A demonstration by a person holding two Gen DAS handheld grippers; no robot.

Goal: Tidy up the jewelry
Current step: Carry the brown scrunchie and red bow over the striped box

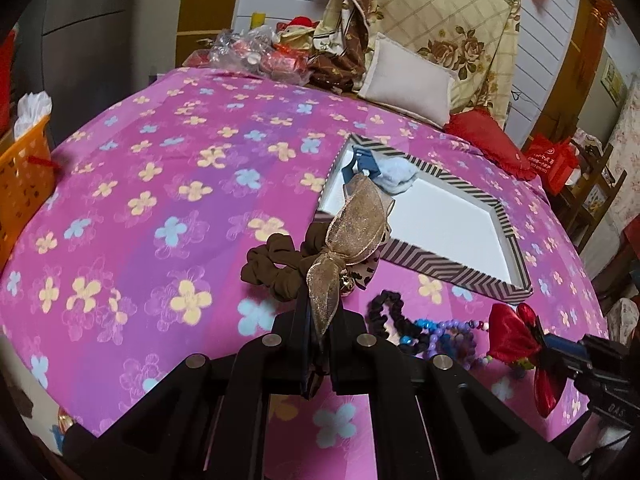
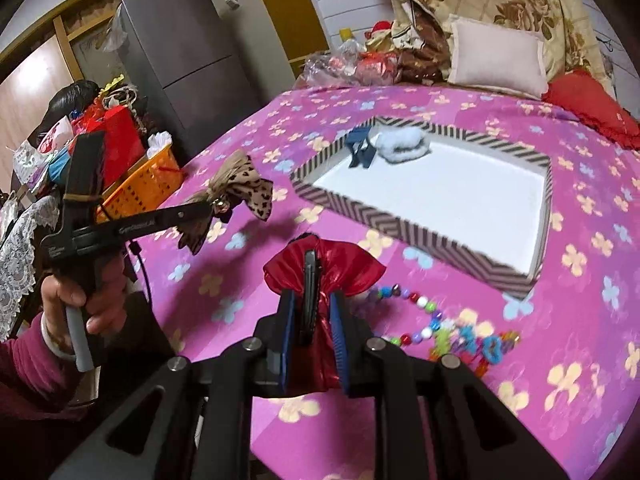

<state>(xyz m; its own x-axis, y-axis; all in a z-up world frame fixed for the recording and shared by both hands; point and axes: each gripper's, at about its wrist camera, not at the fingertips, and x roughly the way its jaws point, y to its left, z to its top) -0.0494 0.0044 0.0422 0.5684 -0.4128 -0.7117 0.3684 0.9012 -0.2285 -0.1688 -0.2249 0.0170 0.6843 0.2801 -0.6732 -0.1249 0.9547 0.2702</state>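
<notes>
My left gripper (image 1: 320, 316) is shut on a gold organza and leopard-print bow (image 1: 352, 224), lifted above the pink flowered bedspread; a brown scrunchie (image 1: 272, 268) shows beside it, attached or not I cannot tell. In the right wrist view that gripper (image 2: 208, 208) holds the bow (image 2: 240, 188) at left. My right gripper (image 2: 314, 320) is shut on a red satin bow (image 2: 324, 272), also raised. The striped box (image 2: 400, 224) lies beyond, holding a blue claw clip (image 2: 360, 148) and a pale blue fluffy scrunchie (image 2: 402, 142). A bead necklace (image 2: 420, 304) and black scrunchie (image 1: 384, 312) lie on the bed.
An orange basket (image 2: 144, 184) stands off the bed's left edge, with a grey fridge (image 2: 184, 60) behind it. Pillows (image 1: 408, 80) and wrapped packets (image 1: 256, 56) crowd the bed's far end. A person's hand (image 2: 80, 296) grips the left tool's handle.
</notes>
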